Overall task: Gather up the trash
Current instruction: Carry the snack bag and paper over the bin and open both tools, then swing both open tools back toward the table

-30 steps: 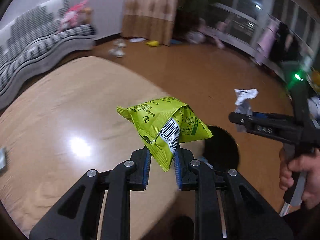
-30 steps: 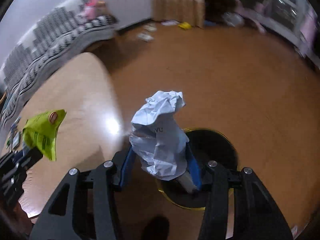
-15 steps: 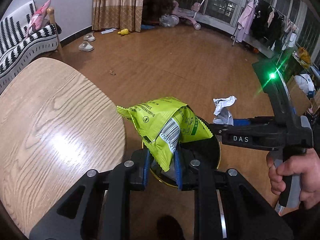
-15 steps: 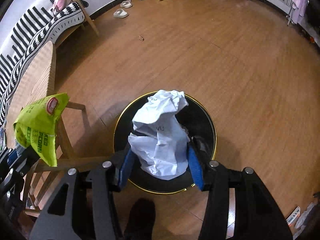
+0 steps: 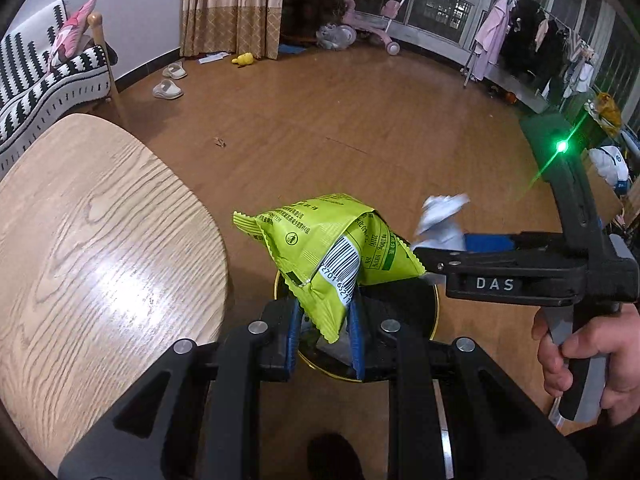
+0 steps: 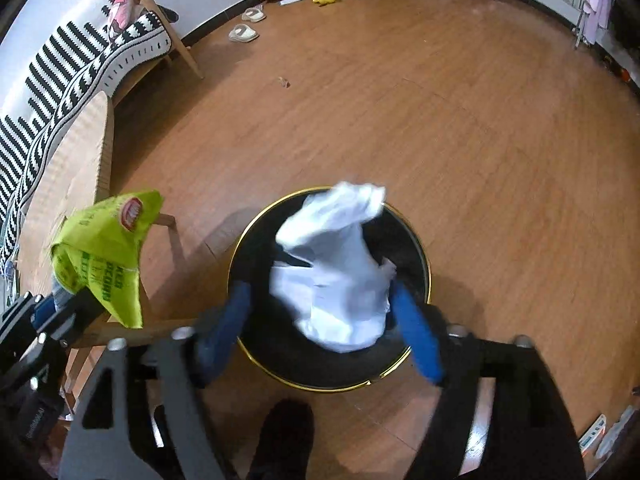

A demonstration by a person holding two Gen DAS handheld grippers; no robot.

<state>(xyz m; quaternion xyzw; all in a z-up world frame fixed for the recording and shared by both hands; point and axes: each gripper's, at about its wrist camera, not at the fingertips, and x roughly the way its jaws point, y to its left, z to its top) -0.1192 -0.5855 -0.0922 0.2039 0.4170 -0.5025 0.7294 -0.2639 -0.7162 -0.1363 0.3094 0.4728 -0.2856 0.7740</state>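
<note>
My left gripper [image 5: 324, 312] is shut on the lower corner of a lime-green snack bag [image 5: 320, 248], which hangs over the near rim of a round black bin with a gold rim [image 5: 435, 308]. In the right wrist view my right gripper [image 6: 320, 292] hovers straight above the bin [image 6: 332, 390], and its jaws are opening. A crumpled white paper [image 6: 340, 272] sits blurred between the blue pads, which no longer press on it. The left wrist view shows the same paper [image 5: 440, 220] at the tip of the right gripper. The green bag [image 6: 104, 256] appears at the left.
A light wooden table [image 5: 100, 240] stands just left of the bin. A striped sofa [image 5: 40, 80] lines the far left wall, with slippers [image 5: 168, 84] on the wooden floor. A hand [image 5: 580, 352] holds the right gripper's handle. A dark shoe [image 6: 284, 440] is beside the bin.
Both grippers have swung off the table to above the bin and sunk a little. The right jaws have spread apart and the paper has come loose between them.
</note>
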